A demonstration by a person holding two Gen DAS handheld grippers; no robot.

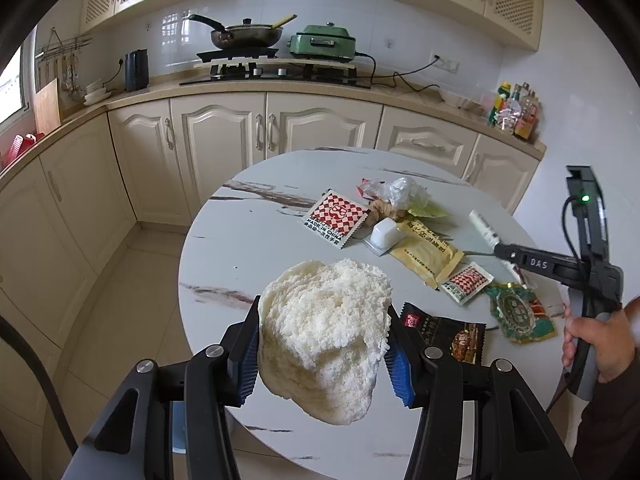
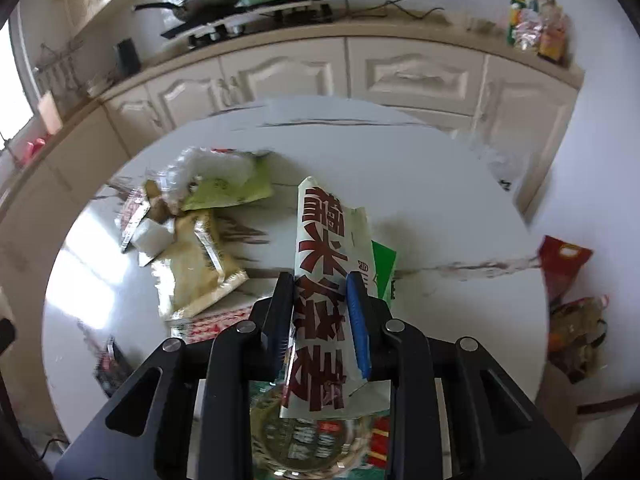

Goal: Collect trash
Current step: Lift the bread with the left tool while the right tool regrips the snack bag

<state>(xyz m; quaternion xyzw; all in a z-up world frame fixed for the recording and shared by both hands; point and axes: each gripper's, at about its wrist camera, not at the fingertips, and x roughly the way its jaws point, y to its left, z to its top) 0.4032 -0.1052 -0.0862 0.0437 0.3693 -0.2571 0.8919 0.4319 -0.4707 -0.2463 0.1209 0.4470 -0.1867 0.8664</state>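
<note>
White, crumpled tissue wad (image 1: pixel 326 332) sits clamped between the blue pads of the left gripper (image 1: pixel 322 344), raised above the near edge of the round marble-patterned table (image 1: pixel 224 256); the jaws are closed on its two sides, and its lower end hangs below the fingers toward 6 o'clock. Beyond it, toward 12 and 1 o'clock in the left wrist view, loose trash lies on the tabletop: a red-and-white checkered packet (image 1: pixel 338 218), a small white plastic cup (image 1: pixel 384 232) just beside a yellow sachet (image 1: pixel 426 254), a clear crumpled bag (image 1: pixel 402 190) farther back, a second, smaller checkered packet (image 1: pixel 466 282), a green foil pouch (image 1: pixel 520 312) at 3 o'clock, and a dark wrapper (image 1: pixel 448 330) touching the left gripper's right finger. The right gripper (image 2: pixel 320 320) is closed on a long white wrapper with large dark-red characters (image 2: pixel 324 268), which runs up between its fingers toward 12 o'clock, with a green packet (image 2: pixel 384 260) partly hidden behind it. In the right wrist view, which is blurred, the yellow sachet lies at 9 o'clock with a pale green packet (image 2: pixel 232 192) above it at 11 o'clock, and a red bag (image 2: pixel 562 260) sits at the table's rim at 3 o'clock. Cream cabinets (image 1: pixel 276 128) and a countertop bearing a frying pan (image 1: pixel 244 36) and a green electric cooker (image 1: pixel 326 42) fill the background at 12 o'clock.
</note>
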